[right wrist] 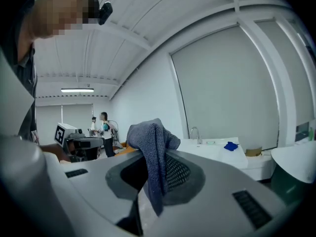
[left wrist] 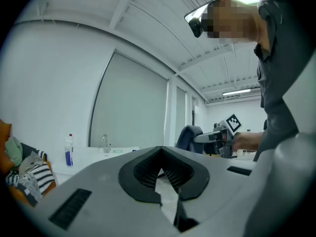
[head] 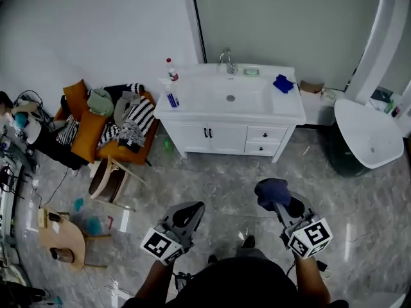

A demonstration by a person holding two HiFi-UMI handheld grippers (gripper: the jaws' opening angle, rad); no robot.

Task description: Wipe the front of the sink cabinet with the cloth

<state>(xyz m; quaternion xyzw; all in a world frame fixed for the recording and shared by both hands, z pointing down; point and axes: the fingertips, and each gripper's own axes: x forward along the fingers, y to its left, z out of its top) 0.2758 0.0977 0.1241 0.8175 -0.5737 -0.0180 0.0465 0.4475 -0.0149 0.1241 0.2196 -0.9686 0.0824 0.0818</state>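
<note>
Well back from the white sink cabinet (head: pixel 228 137), over the marbled floor (head: pixel 218 181), the person held both grippers low and in front of the body. The right gripper (right wrist: pixel 157 154) was clamped on a grey-blue cloth (right wrist: pixel 149 138), which bunched above the jaw tips and hung down between the ribbed pads. The cloth was well apart from the cabinet front. The left gripper (left wrist: pixel 161 149) had its jaws closed to a point at the tips, with nothing between them. On the countertop stood a faucet (head: pixel 227 59), a red-capped bottle (head: pixel 171 70) at the left corner and a small blue item (head: pixel 283 83) to the right.
</note>
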